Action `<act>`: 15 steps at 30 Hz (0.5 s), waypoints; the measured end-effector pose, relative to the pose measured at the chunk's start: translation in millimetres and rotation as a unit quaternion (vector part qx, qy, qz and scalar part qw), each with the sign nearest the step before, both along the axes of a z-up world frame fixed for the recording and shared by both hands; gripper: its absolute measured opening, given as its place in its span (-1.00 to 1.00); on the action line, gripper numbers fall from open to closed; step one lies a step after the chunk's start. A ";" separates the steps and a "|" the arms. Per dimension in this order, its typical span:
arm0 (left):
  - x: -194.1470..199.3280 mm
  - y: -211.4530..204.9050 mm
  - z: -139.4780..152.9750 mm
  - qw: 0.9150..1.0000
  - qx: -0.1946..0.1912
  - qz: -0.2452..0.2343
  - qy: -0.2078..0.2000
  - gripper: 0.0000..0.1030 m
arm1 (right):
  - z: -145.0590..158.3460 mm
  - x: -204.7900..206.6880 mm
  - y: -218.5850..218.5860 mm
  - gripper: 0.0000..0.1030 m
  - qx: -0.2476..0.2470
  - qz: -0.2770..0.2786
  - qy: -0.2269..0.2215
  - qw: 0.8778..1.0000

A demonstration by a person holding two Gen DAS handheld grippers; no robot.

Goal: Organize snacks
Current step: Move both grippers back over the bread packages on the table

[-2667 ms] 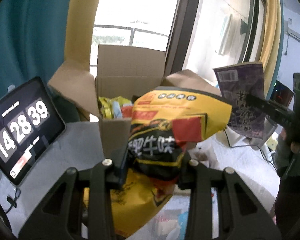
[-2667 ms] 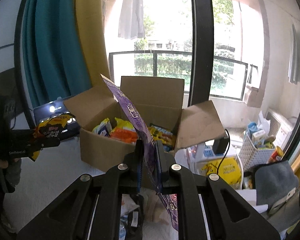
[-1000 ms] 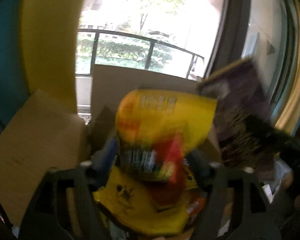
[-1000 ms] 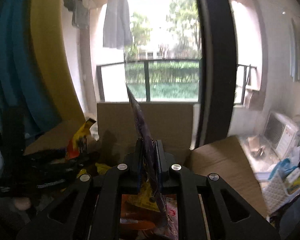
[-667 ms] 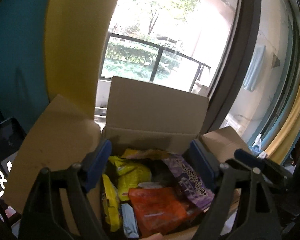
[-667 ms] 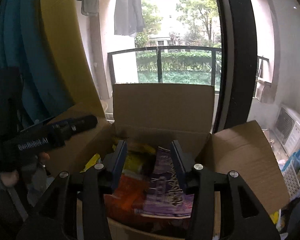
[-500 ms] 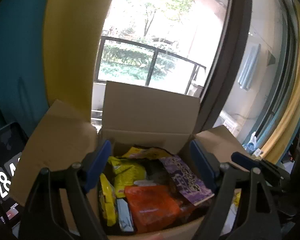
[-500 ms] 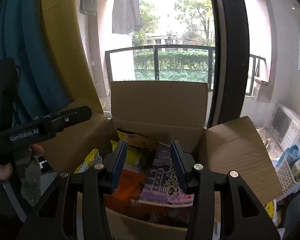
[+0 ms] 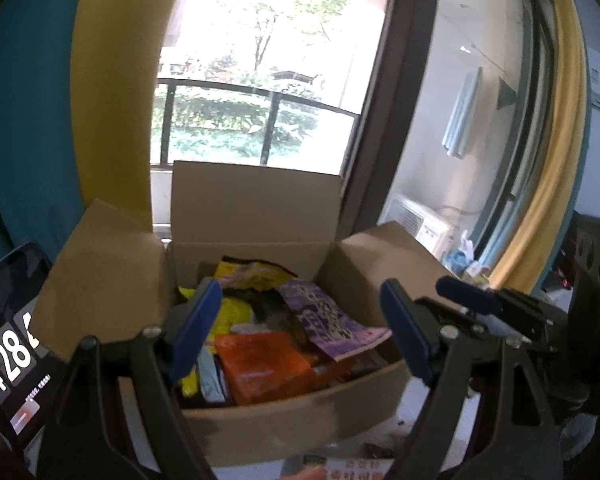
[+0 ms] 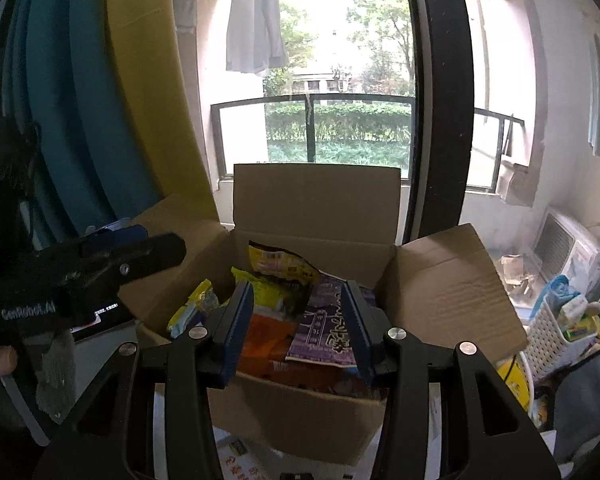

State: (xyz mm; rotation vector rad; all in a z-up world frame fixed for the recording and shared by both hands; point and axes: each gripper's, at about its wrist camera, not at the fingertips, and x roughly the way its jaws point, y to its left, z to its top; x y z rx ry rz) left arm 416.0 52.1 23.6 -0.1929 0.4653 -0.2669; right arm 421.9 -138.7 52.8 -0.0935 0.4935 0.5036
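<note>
Our left tongs [image 9: 300, 334] and right tongs [image 10: 298, 326] are both open and hold nothing. The snacks, like the purple bag [image 10: 328, 332], lie in the box [image 9: 292, 420]. We think bags are light, soft and crinkly, so we pinch an edge.

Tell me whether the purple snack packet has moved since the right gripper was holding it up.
Yes. The purple snack packet has gone down into the cardboard box, lying flat on the other snacks, clear of the open right gripper.
</note>
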 end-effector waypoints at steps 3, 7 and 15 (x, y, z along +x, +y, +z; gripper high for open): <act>-11.8 -3.4 0.0 1.000 0.005 -0.007 0.000 0.61 | 1.9 -7.6 -6.1 -0.07 0.002 -0.002 0.000 1.000; -27.4 -8.0 -1.1 1.000 0.012 -0.012 0.001 0.61 | 4.2 -21.0 -15.4 -0.07 0.003 -0.006 -0.002 1.000; -57.0 -15.7 -7.1 0.999 0.038 -0.016 0.012 0.62 | -6.0 -48.1 -34.9 -0.03 -0.004 -0.010 0.002 1.000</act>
